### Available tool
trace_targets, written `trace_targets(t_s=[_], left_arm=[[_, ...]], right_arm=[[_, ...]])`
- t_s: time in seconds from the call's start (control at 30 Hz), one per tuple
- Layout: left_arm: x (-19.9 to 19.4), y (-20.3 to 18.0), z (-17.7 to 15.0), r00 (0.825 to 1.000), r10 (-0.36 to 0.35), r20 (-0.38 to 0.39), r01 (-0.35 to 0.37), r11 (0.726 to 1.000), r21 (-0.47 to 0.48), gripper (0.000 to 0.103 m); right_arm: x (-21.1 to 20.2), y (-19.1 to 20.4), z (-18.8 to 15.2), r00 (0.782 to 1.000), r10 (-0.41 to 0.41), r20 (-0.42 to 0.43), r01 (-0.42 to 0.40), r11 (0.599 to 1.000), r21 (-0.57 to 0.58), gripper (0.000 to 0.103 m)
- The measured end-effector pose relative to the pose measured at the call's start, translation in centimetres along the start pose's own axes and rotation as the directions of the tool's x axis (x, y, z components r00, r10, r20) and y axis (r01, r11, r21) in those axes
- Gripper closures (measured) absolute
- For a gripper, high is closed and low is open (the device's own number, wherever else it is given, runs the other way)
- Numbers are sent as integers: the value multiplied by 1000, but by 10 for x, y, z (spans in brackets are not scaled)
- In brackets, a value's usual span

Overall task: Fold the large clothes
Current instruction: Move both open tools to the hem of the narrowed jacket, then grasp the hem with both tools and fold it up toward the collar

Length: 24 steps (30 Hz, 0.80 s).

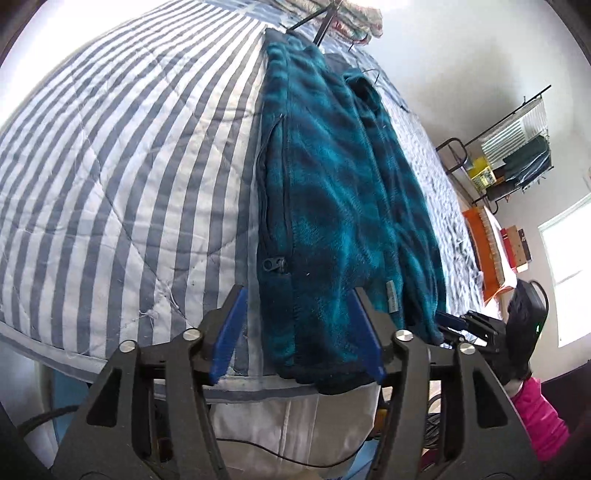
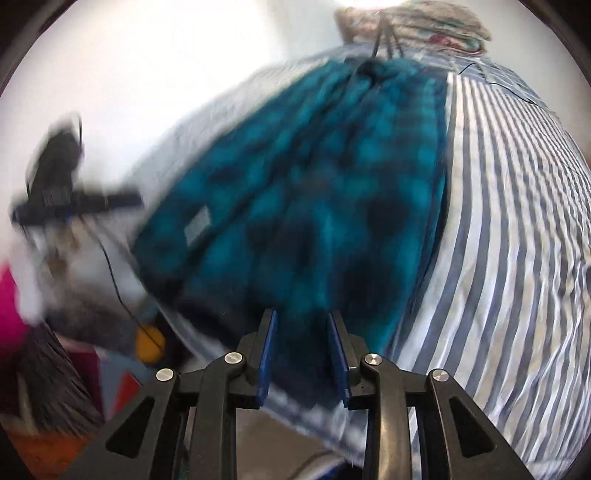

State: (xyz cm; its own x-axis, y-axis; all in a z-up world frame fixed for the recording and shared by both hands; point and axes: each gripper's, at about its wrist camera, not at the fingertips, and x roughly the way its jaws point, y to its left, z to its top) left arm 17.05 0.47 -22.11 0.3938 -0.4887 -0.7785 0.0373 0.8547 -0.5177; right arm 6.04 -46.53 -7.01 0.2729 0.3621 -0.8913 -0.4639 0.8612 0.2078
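A teal and dark-blue plaid fleece jacket (image 1: 332, 192) lies folded lengthwise into a long strip on the striped bed cover (image 1: 129, 166), its hem at the near bed edge. A zipped pocket faces up on its left side. My left gripper (image 1: 298, 295) hovers over the hem, open, with the fleece below the gap and the blue pads (image 1: 229, 325) clear of it. In the blurred right wrist view the same jacket (image 2: 314, 192) fills the middle. My right gripper (image 2: 302, 317) is over its dark hem, its jaws narrowly apart and gripping nothing that I can see.
The blue-and-white striped cover (image 2: 498, 221) spreads wide beside the jacket. A patterned pillow (image 2: 417, 18) and a black tripod foot (image 1: 317, 22) sit at the far end. A metal shelf rack (image 1: 517, 147) stands by the wall. A person's pink sleeve (image 1: 539, 413) is at the lower right.
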Motion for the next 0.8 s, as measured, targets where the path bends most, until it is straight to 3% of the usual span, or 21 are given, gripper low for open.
trace_targets(t_s=[0.07, 0.17, 0.2, 0.27, 0.3, 0.4, 0.57, 0.7, 0.8], left_arm=[[6, 2, -1, 1000, 1, -19, -1, 1000, -14, 44], [13, 8, -2, 999, -32, -43, 30, 998, -49, 44], [14, 10, -2, 998, -48, -46, 45, 997, -64, 44], [15, 16, -2, 996, -75, -51, 70, 993, -96, 44], [17, 19, -1, 994, -96, -58, 89, 989, -114, 44], [22, 24, -5, 984, -156, -89, 141, 978, -152, 44], [36, 21, -11, 970, -198, -138, 174, 970, -167, 44], [39, 21, -13, 966, -219, -138, 193, 965, -180, 44], [41, 21, -16, 962, -231, -146, 204, 962, -182, 47]], right_arm=[[-3, 0, -5, 1000, -16, 27, 17, 1000, -11, 73], [-18, -7, -1, 998, 31, 48, -33, 999, 36, 70], [-25, -10, 0, 997, 40, 69, -43, 998, 48, 65], [-39, -22, -3, 992, 41, 119, -52, 995, 87, 37], [-43, -29, -2, 989, 52, 139, -67, 992, 110, 35], [-45, -50, -5, 982, 106, 155, -136, 970, 201, 34], [-25, -88, -17, 963, 228, 147, -267, 888, 374, 36], [-4, -96, -25, 940, 313, 134, -340, 836, 430, 42], [0, -94, -22, 926, 347, 151, -378, 820, 430, 42]])
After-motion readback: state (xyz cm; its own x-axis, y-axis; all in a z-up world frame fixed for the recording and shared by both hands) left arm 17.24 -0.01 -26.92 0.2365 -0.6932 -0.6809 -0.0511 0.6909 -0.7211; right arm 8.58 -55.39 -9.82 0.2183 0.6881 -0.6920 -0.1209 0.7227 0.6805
